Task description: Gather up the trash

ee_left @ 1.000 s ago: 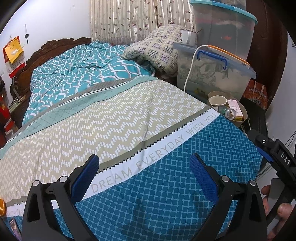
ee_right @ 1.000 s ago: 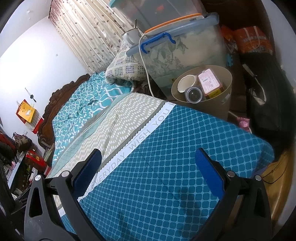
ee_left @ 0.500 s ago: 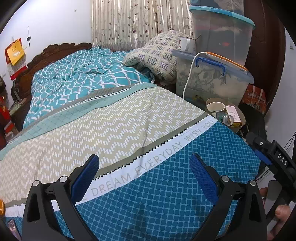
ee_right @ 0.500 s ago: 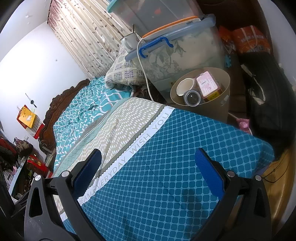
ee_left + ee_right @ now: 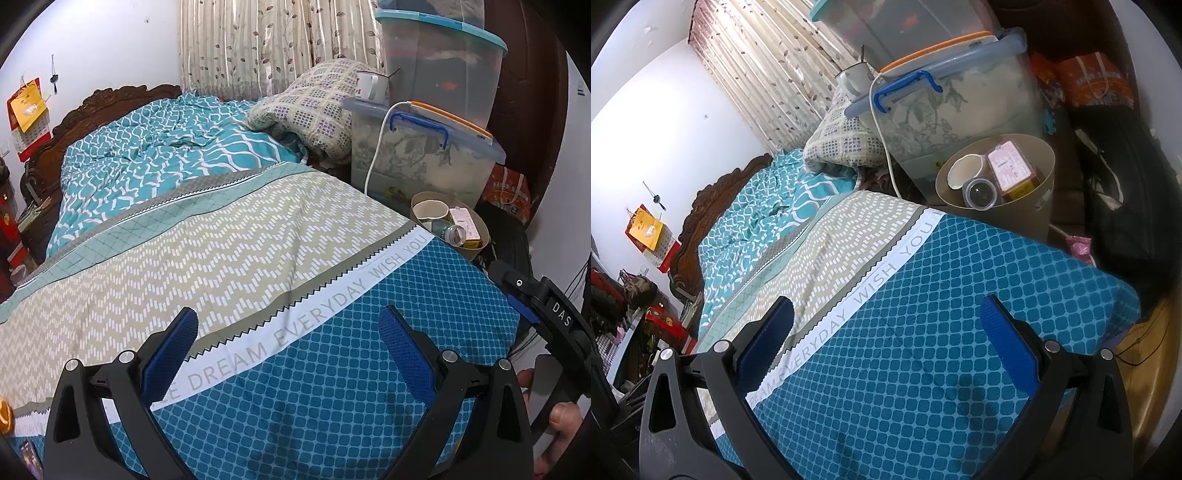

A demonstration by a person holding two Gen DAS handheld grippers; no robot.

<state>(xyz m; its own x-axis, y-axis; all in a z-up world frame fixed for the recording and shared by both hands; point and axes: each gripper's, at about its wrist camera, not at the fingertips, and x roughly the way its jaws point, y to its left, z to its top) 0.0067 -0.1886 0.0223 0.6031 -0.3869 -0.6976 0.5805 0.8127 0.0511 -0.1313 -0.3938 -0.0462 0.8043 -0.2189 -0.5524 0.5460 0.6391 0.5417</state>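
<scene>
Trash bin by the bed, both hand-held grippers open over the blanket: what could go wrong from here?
1. The trash bin looks full to its rim: paper cup, plastic bottle and pink box. Another piece may spill out.
2. A white cable hangs from the storage box right next to the bin; a reaching right hand-held gripper could snag it.
3. The left hand-held gripper also hangs open and empty over the bed.

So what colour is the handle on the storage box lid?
Blue handle, clearest in the right wrist view.
</scene>
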